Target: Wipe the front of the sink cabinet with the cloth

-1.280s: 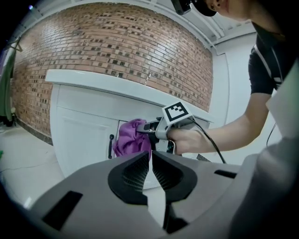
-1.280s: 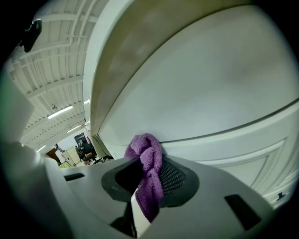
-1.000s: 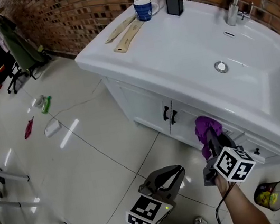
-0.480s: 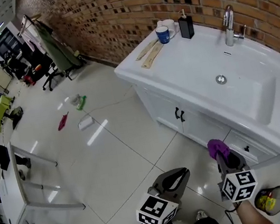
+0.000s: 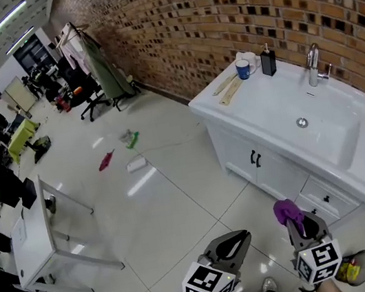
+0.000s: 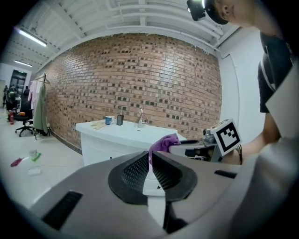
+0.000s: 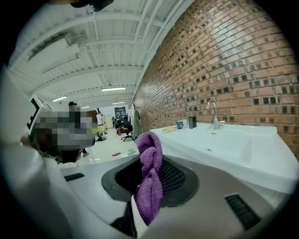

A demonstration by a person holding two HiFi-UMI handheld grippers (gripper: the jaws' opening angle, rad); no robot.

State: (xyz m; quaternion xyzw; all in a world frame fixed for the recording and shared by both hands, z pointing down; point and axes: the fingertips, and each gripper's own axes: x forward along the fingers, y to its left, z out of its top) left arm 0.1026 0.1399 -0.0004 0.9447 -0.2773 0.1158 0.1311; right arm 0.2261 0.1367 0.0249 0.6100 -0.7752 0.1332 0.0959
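Note:
The white sink cabinet (image 5: pixel 270 169) stands against the brick wall, its two doors and a drawer facing me. My right gripper (image 5: pixel 297 218) is shut on a purple cloth (image 5: pixel 285 210) that bunches up out of its jaws, low in the head view and a short way off the cabinet front. The right gripper view shows the cloth (image 7: pixel 149 184) pinched between the pads, with the basin (image 7: pixel 224 144) beyond. My left gripper (image 5: pixel 241 236) hangs beside it to the left, jaws together and holding nothing. In the left gripper view the left gripper (image 6: pixel 150 161) points toward the cabinet (image 6: pixel 100 149).
On the counter stand a blue mug (image 5: pixel 243 67), a black dispenser (image 5: pixel 267 60), wooden strips (image 5: pixel 227 90) and a tap (image 5: pixel 311 56). A small bin (image 5: pixel 351 267) sits on the floor at the right. Litter (image 5: pixel 131 141) lies on the tiles; a table (image 5: pixel 34 238) stands far left.
The head view has risen and pulled back. Both grippers have drawn away from the cabinet front, where the cloth was close a second ago. The right gripper still holds the cloth.

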